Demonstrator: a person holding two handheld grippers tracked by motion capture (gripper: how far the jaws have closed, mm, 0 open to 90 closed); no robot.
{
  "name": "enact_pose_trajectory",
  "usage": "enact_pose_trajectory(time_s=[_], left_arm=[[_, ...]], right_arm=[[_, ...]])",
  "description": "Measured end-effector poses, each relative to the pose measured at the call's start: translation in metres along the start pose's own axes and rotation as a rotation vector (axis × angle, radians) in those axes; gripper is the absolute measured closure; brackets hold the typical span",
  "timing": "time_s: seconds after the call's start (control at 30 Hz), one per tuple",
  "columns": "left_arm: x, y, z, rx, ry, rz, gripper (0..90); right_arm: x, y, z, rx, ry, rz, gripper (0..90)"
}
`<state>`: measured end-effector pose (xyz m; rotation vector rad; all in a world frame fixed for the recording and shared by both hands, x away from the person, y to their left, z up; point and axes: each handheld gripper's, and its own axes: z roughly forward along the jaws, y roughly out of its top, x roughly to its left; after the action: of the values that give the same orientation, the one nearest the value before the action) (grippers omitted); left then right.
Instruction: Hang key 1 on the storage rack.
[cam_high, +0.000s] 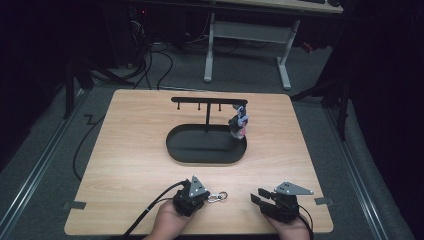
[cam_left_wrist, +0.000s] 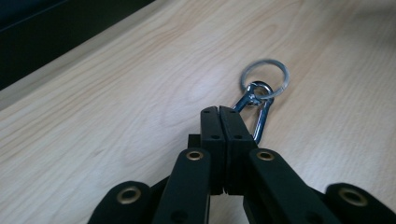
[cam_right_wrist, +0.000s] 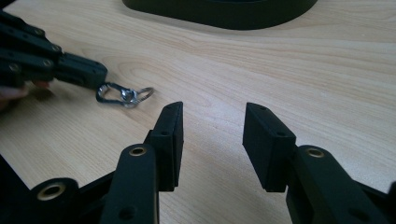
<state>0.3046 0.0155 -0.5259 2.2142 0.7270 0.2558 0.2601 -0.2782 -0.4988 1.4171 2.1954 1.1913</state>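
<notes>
In the high view, the left tongs (cam_high: 209, 196) sit at the lower middle of the frame, held in a hand (cam_high: 167, 222) that enters from the bottom edge. Their jaws are pressed together on the near end of a small silver metal carabiner clip (cam_high: 215, 198). A thin round steel key ring (cam_high: 223, 195) is linked to the clip's far end. Both lie on the pale wooden bench (cam_high: 130, 150), just right of the left tongs.

In the left gripper view, the two black pads meet with no gap at the centre of the frame. The clip (cam_left_wrist: 256, 112) pokes out past them toward the upper right, with the ring (cam_left_wrist: 265, 78) flat on the wood beyond it.

The right tongs (cam_high: 260, 196) are at the lower right of the high view, well apart from the clip, with jaws standing apart and nothing between them. In the right gripper view, the two pads leave bare wood showing in the gap. The clip (cam_right_wrist: 112, 94) and ring (cam_right_wrist: 141, 94) appear at the left of that frame, gripped by the left tongs (cam_right_wrist: 95, 74).

A black oval metal tray (cam_high: 185, 150) with an upright T-shaped hanger bar (cam_high: 207, 102) stands at the centre of the bench. A small grey and pink figure charm (cam_high: 239, 125) hangs from the bar's right end, over the tray's right side.
</notes>
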Motion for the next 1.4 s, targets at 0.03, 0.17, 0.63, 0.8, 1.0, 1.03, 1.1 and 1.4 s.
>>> enact_pose_trajectory(time_s=[0.03, 0.17, 0.63, 0.8, 1.0, 1.03, 1.1, 1.4], left_arm=[[-0.004, 0.002, 0.004, 0.007, 0.0, 0.011, 89.3], [-0.016, 0.011, 0.016, 0.0, -0.012, 0.022, 89.2], [-0.055, 0.046, 0.052, -0.002, -0.079, 0.098, 89.2], [-0.052, 0.027, 0.027, -0.017, -0.113, 0.065, 86.6], [-0.067, 0.014, 0.024, -0.009, -0.141, 0.078, 83.8], [-0.067, 0.015, 0.027, -0.02, -0.135, 0.075, 84.2], [-0.068, 0.021, 0.033, -0.019, -0.127, 0.064, 85.2], [-0.044, 0.023, 0.029, -0.061, -0.058, 0.025, 84.7]], right_arm=[[-0.002, 0.0, -0.001, -0.005, 0.008, 0.008, 58.8], [-0.004, 0.001, -0.003, -0.012, 0.013, 0.006, 58.9], [-0.01, 0.0, -0.006, -0.012, 0.011, 0.026, 59.1], [-0.014, -0.001, -0.007, -0.01, 0.009, 0.041, 59.2], [-0.012, -0.001, -0.006, -0.009, 0.012, 0.038, 59.1], [-0.011, -0.001, -0.006, -0.008, 0.01, 0.037, 59.1], [-0.011, -0.001, -0.006, -0.012, 0.01, 0.038, 59.1], [-0.017, -0.002, -0.006, -0.006, 0.005, 0.055, 59.1]])
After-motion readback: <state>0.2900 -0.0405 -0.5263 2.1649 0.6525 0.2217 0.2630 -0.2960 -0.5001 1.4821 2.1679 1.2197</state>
